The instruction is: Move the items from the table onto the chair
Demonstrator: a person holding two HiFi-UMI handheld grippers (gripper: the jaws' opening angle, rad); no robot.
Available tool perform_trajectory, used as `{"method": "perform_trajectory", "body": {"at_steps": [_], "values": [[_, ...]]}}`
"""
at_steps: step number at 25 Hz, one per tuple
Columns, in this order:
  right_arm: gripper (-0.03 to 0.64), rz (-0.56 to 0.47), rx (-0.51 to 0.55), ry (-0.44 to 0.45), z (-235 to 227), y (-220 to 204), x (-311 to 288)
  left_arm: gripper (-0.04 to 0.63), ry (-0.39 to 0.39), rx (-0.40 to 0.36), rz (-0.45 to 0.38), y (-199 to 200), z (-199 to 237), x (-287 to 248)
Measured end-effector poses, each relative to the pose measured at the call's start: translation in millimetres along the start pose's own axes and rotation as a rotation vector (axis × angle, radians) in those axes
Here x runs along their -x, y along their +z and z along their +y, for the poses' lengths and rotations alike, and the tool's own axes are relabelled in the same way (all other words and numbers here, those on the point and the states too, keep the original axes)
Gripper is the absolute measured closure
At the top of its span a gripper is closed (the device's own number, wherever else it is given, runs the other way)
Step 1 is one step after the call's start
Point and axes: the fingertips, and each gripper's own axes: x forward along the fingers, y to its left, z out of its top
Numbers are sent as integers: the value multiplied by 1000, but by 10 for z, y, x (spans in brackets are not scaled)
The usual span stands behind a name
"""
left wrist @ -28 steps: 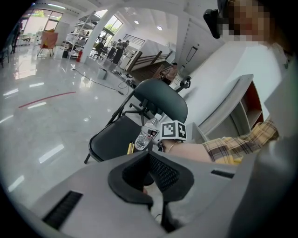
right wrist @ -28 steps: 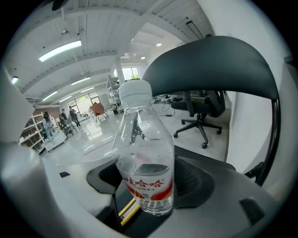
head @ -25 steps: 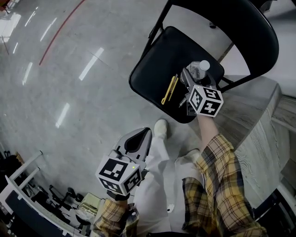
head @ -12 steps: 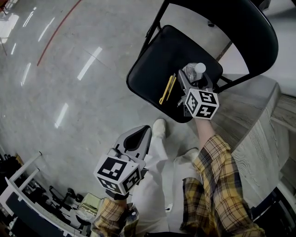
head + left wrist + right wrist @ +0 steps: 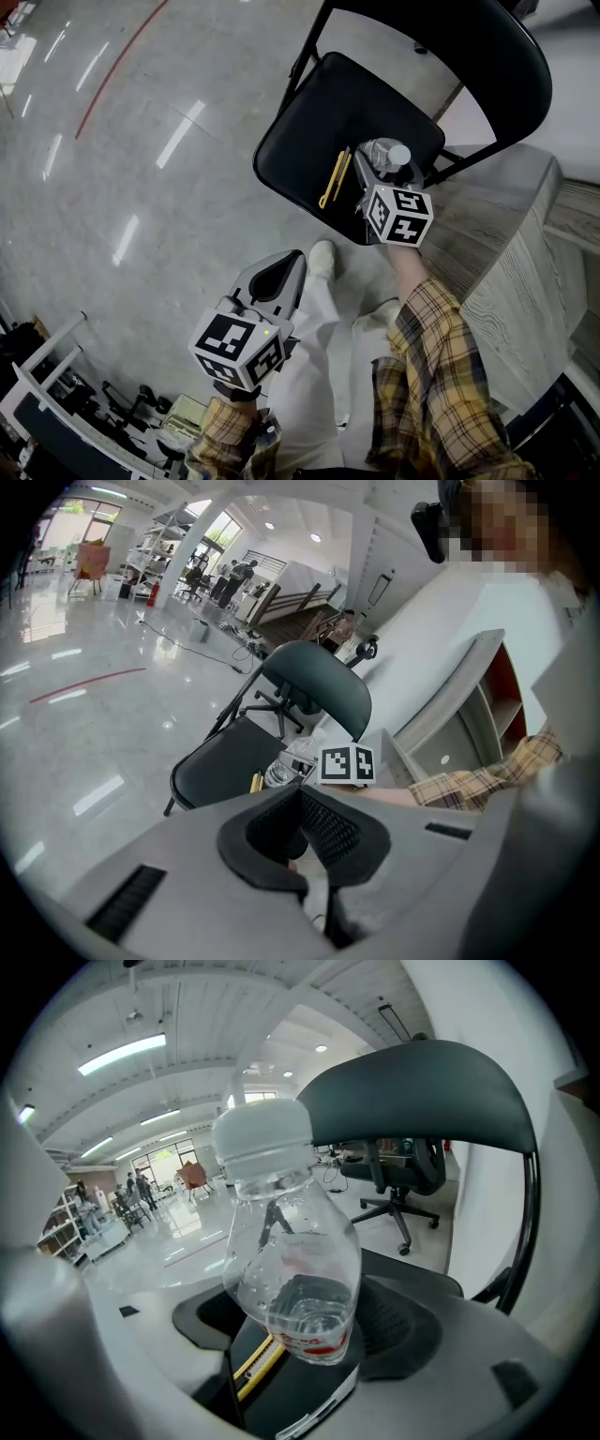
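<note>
The right tool pinches a clear water bottle (white cap, a little water inside) above the black chair seat, just beside a yellow utility knife lying there. The left tool is pressed together and empty, low over the floor.

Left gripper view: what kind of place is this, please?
Probably a large open lab or workshop hall: a wide glossy floor, shelving racks at the far end, and a wheeled office chair under long ceiling strip lights.
</note>
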Motion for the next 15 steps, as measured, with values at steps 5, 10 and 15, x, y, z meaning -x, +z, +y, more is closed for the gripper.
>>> {"method": "perform_trajectory", "body": {"at_steps": [5, 10, 15], "values": [[276, 18, -61, -22, 20, -80, 141, 591, -7, -13, -14, 61, -90, 58], [272, 26, -105, -32, 6, -99, 209, 591, -11, -20, -20, 52, -201, 102], [270, 23, -115, -38, 4, -43, 213, 591, -7, -18, -20, -2, -252, 124]]}}
